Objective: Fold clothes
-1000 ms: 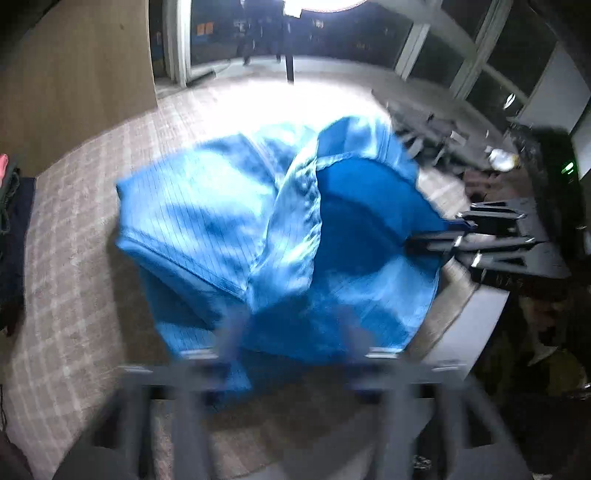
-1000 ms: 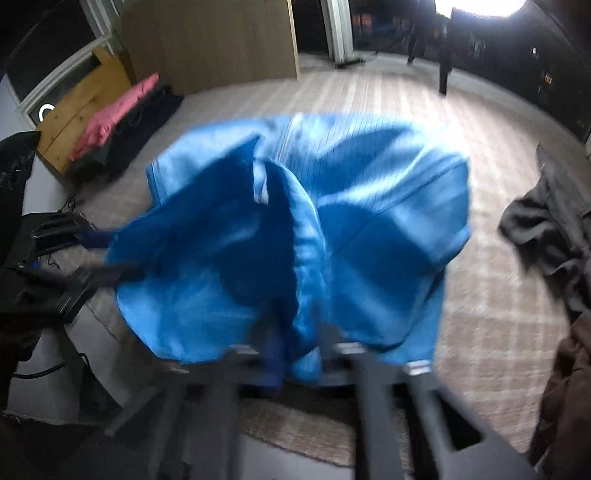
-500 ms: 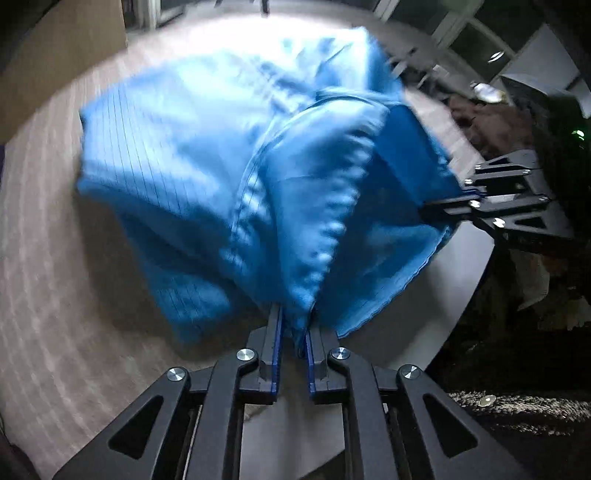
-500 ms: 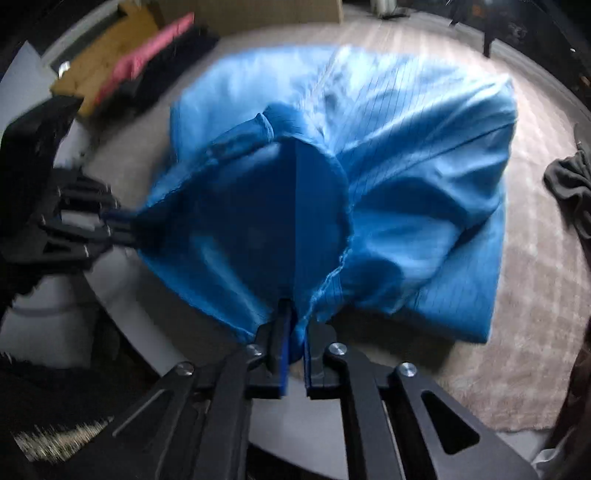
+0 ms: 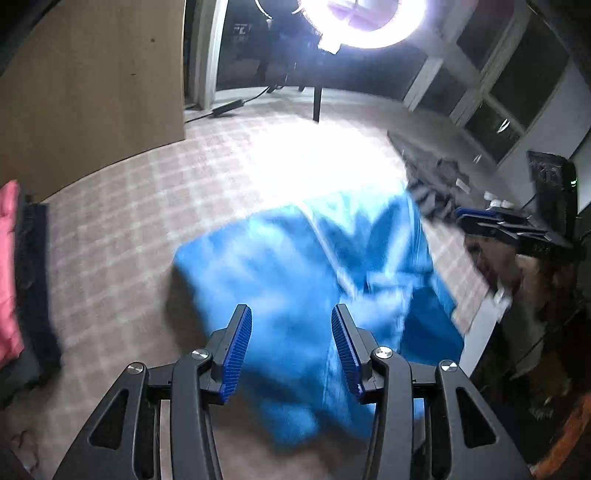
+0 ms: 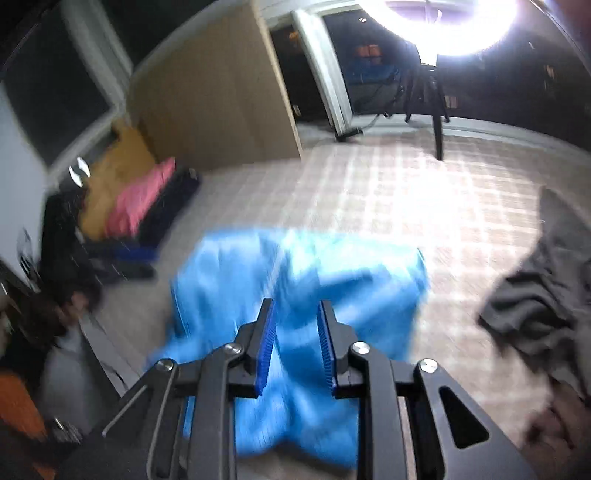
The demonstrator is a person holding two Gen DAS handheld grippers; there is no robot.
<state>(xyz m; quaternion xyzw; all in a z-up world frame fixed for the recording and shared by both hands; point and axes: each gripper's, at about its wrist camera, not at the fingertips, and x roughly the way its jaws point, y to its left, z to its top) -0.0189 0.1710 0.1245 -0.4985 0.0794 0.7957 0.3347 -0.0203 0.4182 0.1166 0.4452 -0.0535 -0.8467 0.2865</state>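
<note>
The left gripper (image 5: 291, 321) hangs above the blue garment (image 5: 314, 295) with its jaws opening; the blue ribbed pads (image 5: 238, 350) stand well apart and nothing is pinched between them, the cloth showing only beneath the gap. The right gripper (image 6: 295, 317) is likewise opening, its jaws spread less widely, with no fabric caught between its pads (image 6: 266, 347). In the left wrist view the right gripper (image 5: 517, 229) shows at the far right, clear of the cloth.

The blue garment (image 6: 303, 295) lies loose in a rumpled heap just beyond both grippers, on a surface covered with a pale checked cloth (image 5: 147, 221). It is blurred, so its folds cannot be read closely; a pale seam or edge (image 5: 328, 251) runs across it. Its near right part hangs over or lies close to the surface's edge, where a pale rim (image 5: 476, 339) shows.

To the right of the garment, apart from it, lies a crumpled dark grey garment (image 6: 539, 295). At the left edge of the surface sits a stack of clothes: a pink one (image 6: 140, 199) beside a dark one (image 6: 170, 206), with a mustard-yellow piece (image 6: 114, 170) further left. A tan wooden panel (image 6: 214, 96) stands at the far left. At the far side a bright ring light (image 5: 364, 22) on a dark stand (image 5: 316, 103) glares onto the checked cloth, and dark windows (image 5: 509, 81) line the far right.
</note>
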